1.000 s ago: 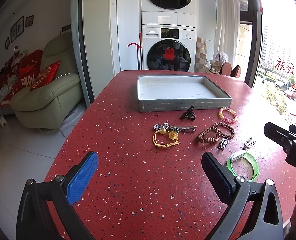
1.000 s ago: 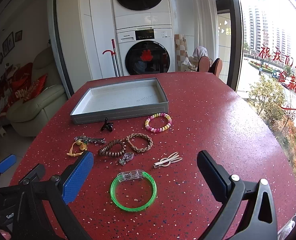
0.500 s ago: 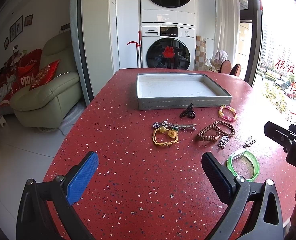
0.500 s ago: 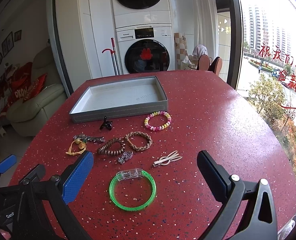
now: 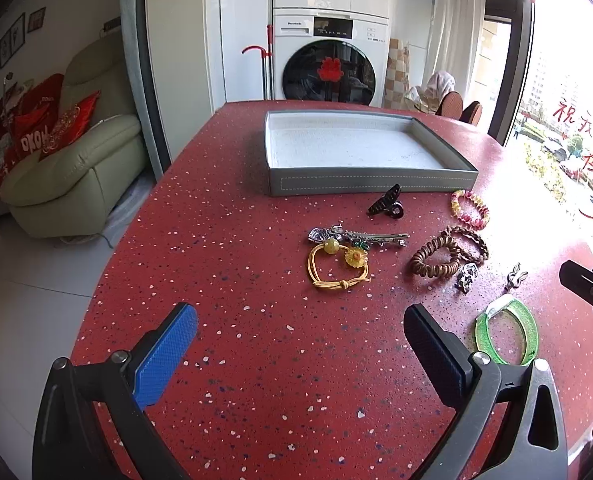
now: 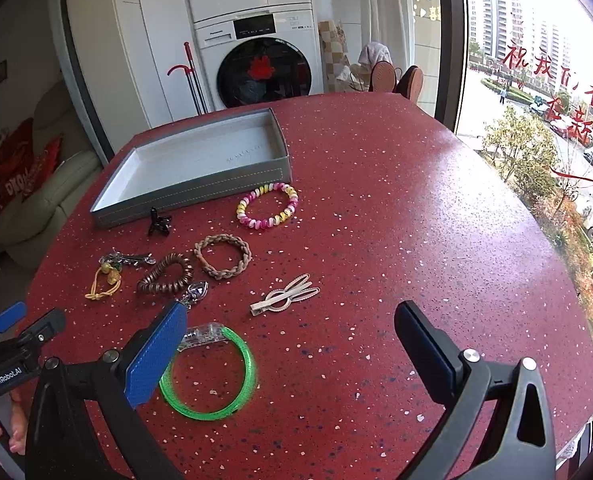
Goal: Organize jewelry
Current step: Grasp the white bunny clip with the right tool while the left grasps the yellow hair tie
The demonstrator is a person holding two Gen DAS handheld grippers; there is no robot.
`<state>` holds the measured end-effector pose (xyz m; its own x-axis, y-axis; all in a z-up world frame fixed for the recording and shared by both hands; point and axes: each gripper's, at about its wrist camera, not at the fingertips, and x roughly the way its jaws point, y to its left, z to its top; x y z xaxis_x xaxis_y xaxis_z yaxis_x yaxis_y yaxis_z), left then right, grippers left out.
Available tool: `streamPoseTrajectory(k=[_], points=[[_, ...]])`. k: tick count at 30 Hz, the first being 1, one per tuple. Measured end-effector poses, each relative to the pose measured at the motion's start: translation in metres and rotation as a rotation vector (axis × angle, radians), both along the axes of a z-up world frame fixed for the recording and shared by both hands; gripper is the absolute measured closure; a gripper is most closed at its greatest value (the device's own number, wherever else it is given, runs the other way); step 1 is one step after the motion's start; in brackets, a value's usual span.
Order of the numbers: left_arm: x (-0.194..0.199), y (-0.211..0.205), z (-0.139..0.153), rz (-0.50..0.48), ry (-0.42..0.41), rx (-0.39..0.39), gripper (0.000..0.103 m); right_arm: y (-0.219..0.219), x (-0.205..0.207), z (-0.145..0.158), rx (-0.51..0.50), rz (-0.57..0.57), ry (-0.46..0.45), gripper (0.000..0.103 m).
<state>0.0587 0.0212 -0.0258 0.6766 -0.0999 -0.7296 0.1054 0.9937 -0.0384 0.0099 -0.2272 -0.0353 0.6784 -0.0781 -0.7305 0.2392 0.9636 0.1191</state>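
An empty grey tray (image 5: 370, 181) (image 6: 192, 192) sits far back on the red table. In front of it lie a black claw clip (image 5: 386, 201), a pink-yellow bead bracelet (image 6: 267, 205), a braided bracelet (image 6: 223, 255), a brown coil tie (image 6: 165, 274), a yellow hair tie (image 5: 336, 266), a silver clip (image 5: 358, 236), a white clip (image 6: 286, 295) and a green bangle (image 6: 208, 372) (image 5: 506, 336). My left gripper (image 5: 300, 340) is open, short of the yellow tie. My right gripper (image 6: 292, 340) is open, above the bangle's right side.
The table's left edge (image 5: 108, 264) drops to a tiled floor with a green sofa (image 5: 76, 176). A stacked washer and dryer (image 5: 332, 56) stand behind the table. A window (image 6: 544, 80) runs along the right. A hand (image 6: 0, 436) holds the left gripper.
Both grippers have moved forward and lower over the table, so the jewelry looks nearer. The right gripper's blue finger now overlaps the bangle's clear clasp. Both stay open.
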Motion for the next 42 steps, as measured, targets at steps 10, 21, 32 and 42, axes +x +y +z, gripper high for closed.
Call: streamPoseTrajectory(k=[10, 21, 32, 42], points=[[0.047, -0.014, -0.018, -0.045, 0.057, 0.021, 0.000, -0.013, 0.035, -0.030, 0.068, -0.055, 0.154, 0.001], [0.068, -0.034, -0.036, -0.097, 0.112, 0.059, 0.009, 0.013, 0.053, -0.042, -0.010, -0.102, 0.216, 0.031], [0.062, -0.034, -0.035, -0.154, 0.100, 0.055, 0.079, 0.007, 0.047, -0.039, 0.018, -0.059, 0.182, 0.094], [0.053, -0.009, -0.018, -0.192, 0.092, -0.079, 0.079, -0.013, 0.034, -0.021, 0.141, -0.020, 0.083, 0.094]])
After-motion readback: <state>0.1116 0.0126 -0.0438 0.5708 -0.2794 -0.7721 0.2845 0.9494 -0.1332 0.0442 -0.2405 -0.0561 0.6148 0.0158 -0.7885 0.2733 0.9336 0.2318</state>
